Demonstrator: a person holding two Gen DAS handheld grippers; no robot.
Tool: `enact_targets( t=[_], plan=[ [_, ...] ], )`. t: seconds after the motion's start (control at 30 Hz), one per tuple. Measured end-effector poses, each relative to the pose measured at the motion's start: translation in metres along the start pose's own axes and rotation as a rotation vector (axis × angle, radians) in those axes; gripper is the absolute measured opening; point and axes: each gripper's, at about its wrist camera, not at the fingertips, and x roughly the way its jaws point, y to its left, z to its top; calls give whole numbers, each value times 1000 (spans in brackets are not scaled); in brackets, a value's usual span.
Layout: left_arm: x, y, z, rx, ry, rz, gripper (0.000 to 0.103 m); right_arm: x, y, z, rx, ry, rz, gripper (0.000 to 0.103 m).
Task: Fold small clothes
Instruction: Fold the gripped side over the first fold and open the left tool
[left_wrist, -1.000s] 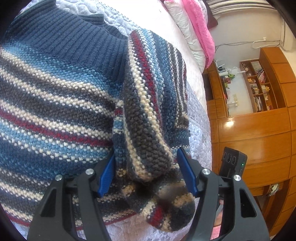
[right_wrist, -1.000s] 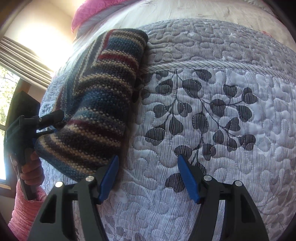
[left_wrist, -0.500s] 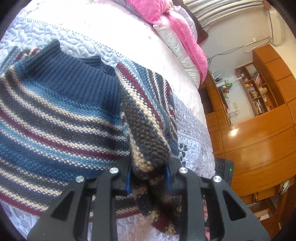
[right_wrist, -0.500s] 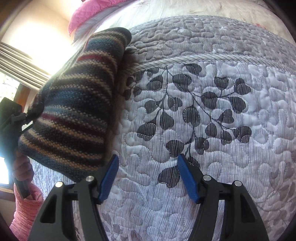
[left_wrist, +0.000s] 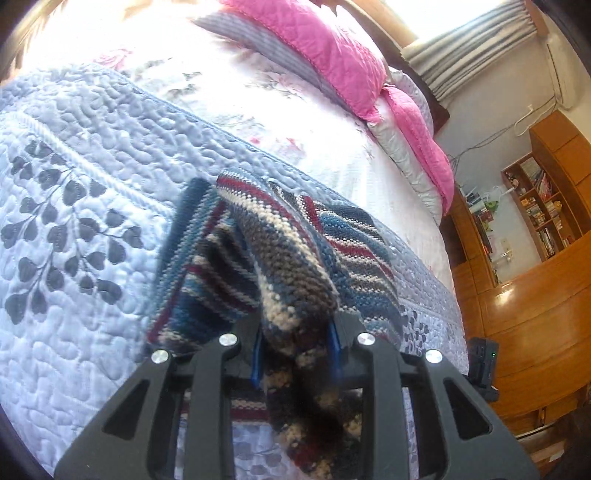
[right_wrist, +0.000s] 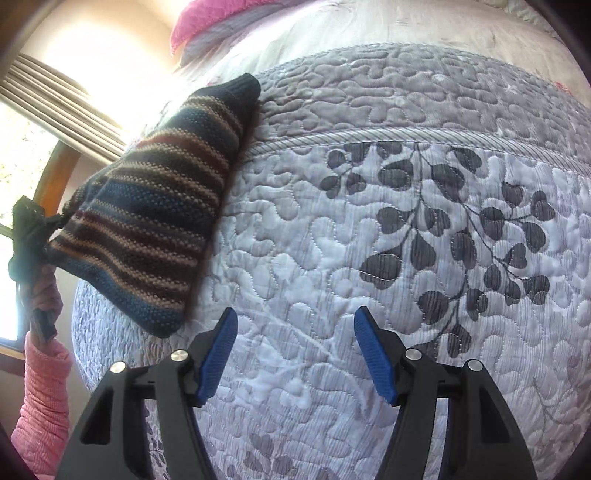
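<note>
Sweater (left_wrist: 288, 266), striped knit in blue, grey, cream and dark red, is clamped between the blue pads of the left hand-held gripper (left_wrist: 295, 352), whose jaws are nearly closed on a bunched fold of the fabric. A loose end of the knit hangs below the pads, toward the camera. Ahead of this hand-held gripper the rest of the garment slopes down to the quilt (left_wrist: 74, 155), with its far edge resting on the bed cover.

The right hand-held gripper (right_wrist: 295, 354) is wide open and holds nothing; its blue pads (right_wrist: 218, 354) hover above the quilt's grey leaf print (right_wrist: 436, 221). To its forward left the sweater (right_wrist: 155, 225) hangs tilted, raised at the side held by the left hand-held gripper (right_wrist: 29, 236), with the dark ribbed end lowest against the quilt. A hand (right_wrist: 44, 295) in a pink sleeve (right_wrist: 44, 398) grips that tool's handle.

Beyond the sweater, in the left wrist view, pink pillows (left_wrist: 332, 55) lie at the head of the bed. Wooden cabinets (left_wrist: 535, 302) and a bookshelf (left_wrist: 543, 206) stand to the right.
</note>
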Motion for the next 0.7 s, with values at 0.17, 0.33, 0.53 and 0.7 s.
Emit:
enact_targets(
  t=[0.17, 0.33, 0.53, 0.7],
  plan=[
    [17, 37, -3, -45, 52, 14, 26, 11, 31, 3, -45, 13, 28, 66],
    [44, 58, -18, -67, 91, 26, 27, 19, 56, -1, -85, 27, 57, 66],
    [27, 56, -24, -65, 85, 19, 40, 32, 79, 0, -90, 39, 94, 67],
    [-5, 40, -43, -36, 86, -11, 58, 44, 95, -1, -95, 51, 141, 69]
  ],
)
